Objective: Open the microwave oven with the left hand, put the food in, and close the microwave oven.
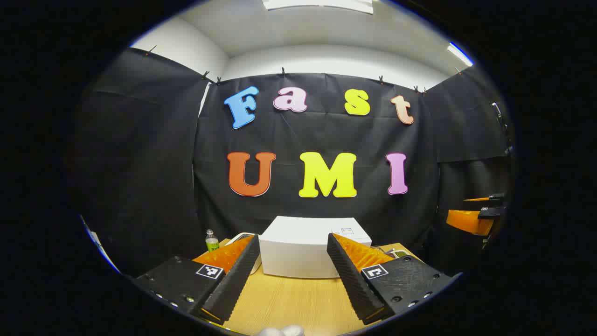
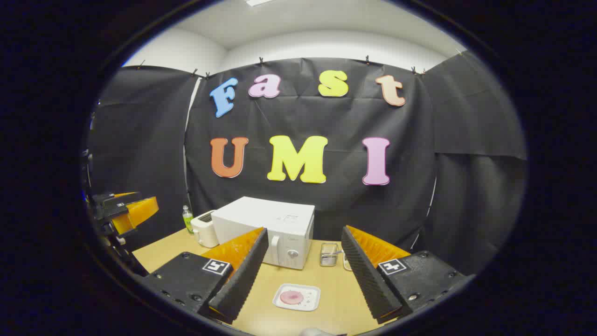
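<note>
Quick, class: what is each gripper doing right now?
Left gripper: open, holding nothing, facing the microwave oven.
Right gripper: open, holding nothing.

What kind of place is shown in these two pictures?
Probably a staged recording booth set up as a small kitchen: black cloth walls, a wooden table holding a white microwave oven and a white toaster.

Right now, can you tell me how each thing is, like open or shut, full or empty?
Microwave oven: door shut, standing on the table.
Tray: flat on the table in front of the microwave oven, food on it.
Left claw: open, holding nothing.
Right claw: open, holding nothing.
Toaster: upright beside the microwave oven.
Green bottle: upright, capped.
Wire basket: upright; contents too small to tell.
</note>
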Available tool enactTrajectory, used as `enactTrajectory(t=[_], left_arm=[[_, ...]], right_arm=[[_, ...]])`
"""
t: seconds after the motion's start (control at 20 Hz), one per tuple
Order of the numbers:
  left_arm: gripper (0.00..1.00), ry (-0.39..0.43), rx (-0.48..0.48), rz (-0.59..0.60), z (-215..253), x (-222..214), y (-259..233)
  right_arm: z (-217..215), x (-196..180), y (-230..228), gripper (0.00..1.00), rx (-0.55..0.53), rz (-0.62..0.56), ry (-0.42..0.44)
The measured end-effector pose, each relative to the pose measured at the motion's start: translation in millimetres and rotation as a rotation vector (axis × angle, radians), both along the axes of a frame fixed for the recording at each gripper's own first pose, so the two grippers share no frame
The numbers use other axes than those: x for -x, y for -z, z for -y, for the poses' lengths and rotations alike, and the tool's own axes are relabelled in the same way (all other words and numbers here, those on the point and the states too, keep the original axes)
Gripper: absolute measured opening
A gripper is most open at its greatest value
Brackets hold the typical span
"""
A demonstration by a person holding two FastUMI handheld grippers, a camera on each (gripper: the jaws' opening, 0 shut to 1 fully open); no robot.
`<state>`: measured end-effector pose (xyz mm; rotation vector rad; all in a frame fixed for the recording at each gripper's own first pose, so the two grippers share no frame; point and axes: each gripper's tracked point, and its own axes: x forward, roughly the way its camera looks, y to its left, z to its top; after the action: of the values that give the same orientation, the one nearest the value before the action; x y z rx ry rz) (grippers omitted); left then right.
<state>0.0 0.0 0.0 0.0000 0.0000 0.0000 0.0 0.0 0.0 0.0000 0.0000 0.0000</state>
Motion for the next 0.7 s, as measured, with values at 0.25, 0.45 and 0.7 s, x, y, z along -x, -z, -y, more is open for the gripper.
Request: enactTrajectory(t=[0.25,0.45,0.7], left_arm=[[0.92,0.016,-0.024,-0.004,5.2,-6.5,2.1],[0.92,0.023,-0.028,0.0,7.1,-10.5,0.2],[0.92,0.035,-0.045,0.007,14.4,-20.8,1.4]], right_arm=[[2.3,-1.9,-0.1,0.92,-0.018,0.01,0.018],[14.1,-6.7,-4.1,1.0,-0.022,0.026,0.048],[24.0,-8.7,-0.7,1.0,-0.041,0.017,0.067]])
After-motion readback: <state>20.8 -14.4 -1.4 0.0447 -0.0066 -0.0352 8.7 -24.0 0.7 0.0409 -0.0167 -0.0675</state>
